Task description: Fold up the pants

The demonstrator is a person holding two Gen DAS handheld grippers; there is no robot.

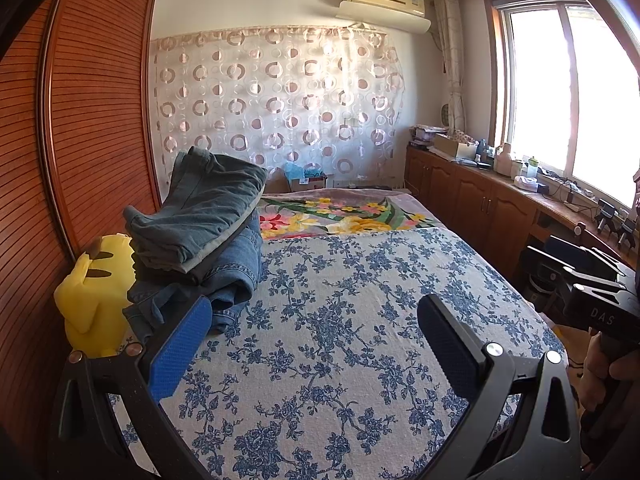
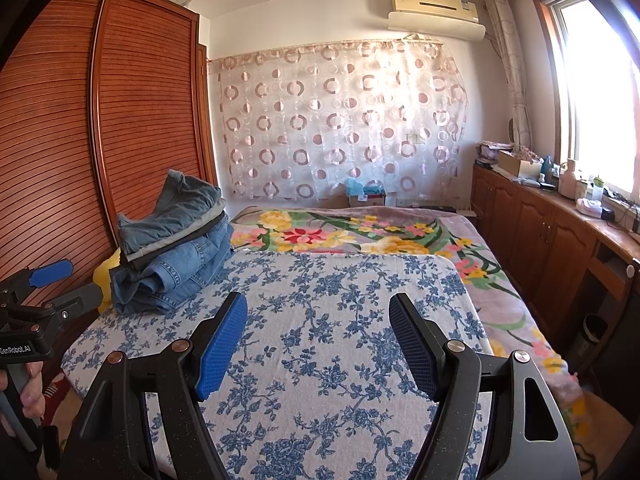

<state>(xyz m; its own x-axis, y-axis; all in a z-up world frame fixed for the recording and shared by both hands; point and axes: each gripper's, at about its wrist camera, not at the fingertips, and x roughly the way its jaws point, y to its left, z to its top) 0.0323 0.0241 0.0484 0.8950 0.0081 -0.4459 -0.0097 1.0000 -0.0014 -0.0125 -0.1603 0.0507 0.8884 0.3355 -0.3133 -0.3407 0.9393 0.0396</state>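
Note:
A stack of folded denim pants (image 1: 200, 232) lies at the far left of the bed, on the blue-flowered cloth (image 1: 340, 320); the stack also shows in the right wrist view (image 2: 172, 256). My left gripper (image 1: 316, 340) is open and empty, held above the cloth, just right of the stack. My right gripper (image 2: 318, 344) is open and empty above the middle of the cloth (image 2: 340, 300). The right gripper's body shows at the right edge of the left wrist view (image 1: 592, 292), and the left gripper at the left edge of the right wrist view (image 2: 64, 284).
A yellow plush toy (image 1: 96, 292) sits beside the stack against the wooden wardrobe (image 1: 80, 120). A flowered blanket (image 1: 344, 216) covers the far part of the bed. Wooden cabinets (image 1: 480, 196) with clutter run under the window on the right.

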